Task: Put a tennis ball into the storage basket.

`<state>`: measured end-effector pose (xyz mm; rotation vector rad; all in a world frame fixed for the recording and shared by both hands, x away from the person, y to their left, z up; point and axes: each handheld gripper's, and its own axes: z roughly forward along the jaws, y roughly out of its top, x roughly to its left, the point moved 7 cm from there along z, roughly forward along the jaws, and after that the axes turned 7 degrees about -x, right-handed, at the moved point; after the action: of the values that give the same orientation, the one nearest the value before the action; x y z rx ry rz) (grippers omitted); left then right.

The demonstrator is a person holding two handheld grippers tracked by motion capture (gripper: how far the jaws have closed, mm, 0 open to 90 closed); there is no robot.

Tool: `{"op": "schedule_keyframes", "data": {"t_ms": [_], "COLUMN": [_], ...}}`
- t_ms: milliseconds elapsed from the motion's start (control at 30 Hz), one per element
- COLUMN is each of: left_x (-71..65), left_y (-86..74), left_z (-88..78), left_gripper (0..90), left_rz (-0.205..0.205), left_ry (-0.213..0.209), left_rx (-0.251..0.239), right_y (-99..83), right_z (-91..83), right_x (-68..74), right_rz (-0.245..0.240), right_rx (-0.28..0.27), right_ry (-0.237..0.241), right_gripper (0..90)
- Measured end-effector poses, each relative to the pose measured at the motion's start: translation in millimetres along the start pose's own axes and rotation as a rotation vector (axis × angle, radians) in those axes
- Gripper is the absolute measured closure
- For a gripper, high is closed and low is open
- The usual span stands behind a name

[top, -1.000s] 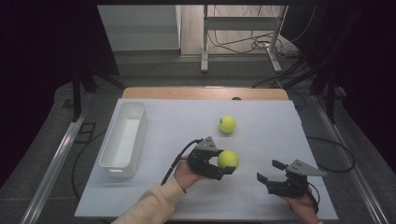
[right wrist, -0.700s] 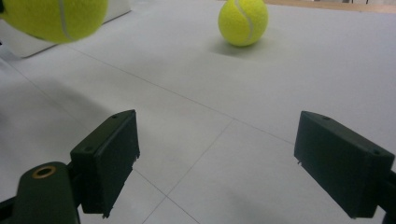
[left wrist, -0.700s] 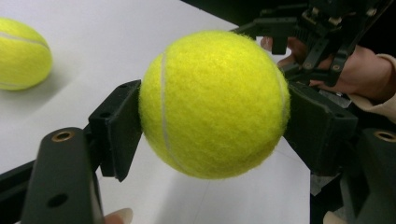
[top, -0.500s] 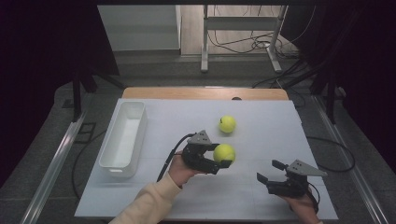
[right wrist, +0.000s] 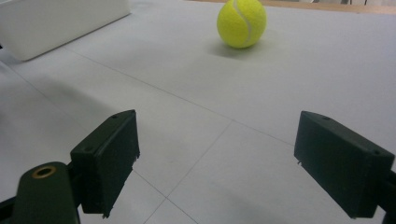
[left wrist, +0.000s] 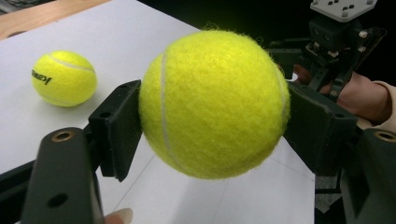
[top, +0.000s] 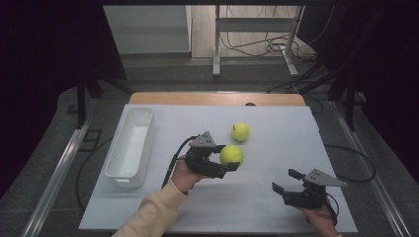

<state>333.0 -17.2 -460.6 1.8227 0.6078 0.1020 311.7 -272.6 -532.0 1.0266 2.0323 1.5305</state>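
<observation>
My left gripper is shut on a yellow tennis ball and holds it above the white table mat, near the middle. In the left gripper view that ball is pinched between the two black pads. A second tennis ball lies on the mat just beyond it, also seen as the ball and the ball. My right gripper rests low at the front right, jaws wide open with nothing between them.
A long white bin stands along the left side of the white mat. The wooden table edge runs behind. Cables and a metal stand lie on the floor beyond.
My left gripper has lifted the held ball off the mat and carried it slightly away from the person, towards the second ball. The right gripper has stayed where it was.
</observation>
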Motion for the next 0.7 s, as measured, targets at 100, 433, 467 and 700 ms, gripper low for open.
{"op": "schedule_keyframes", "data": {"t_ms": [100, 433, 467, 700], "left_x": [1.7, 9.2, 10.0, 17.7], "left_y": [1.8, 7.8, 8.2, 11.0], "left_z": [-2.8, -13.6, -14.6, -22.1], "left_gripper": [26.1, 26.1, 26.1, 26.1], "left_rz": [-0.007, -0.017, -0.017, -0.029], "left_ry": [0.002, 0.021, 0.022, 0.043], "left_rx": [-0.008, -0.037, -0.038, -0.056], "right_y": [-0.2, -0.7, -0.7, -1.1], "right_z": [0.2, 0.6, 0.6, 0.8], "right_x": [-0.2, -0.7, -0.7, -0.7], "right_rz": [-0.001, -0.001, -0.001, -0.004], "right_rx": [0.002, 0.005, 0.005, 0.009], "right_ry": [-0.001, -0.004, -0.004, -0.006], "right_gripper": [14.6, 14.7, 14.7, 14.8]}}
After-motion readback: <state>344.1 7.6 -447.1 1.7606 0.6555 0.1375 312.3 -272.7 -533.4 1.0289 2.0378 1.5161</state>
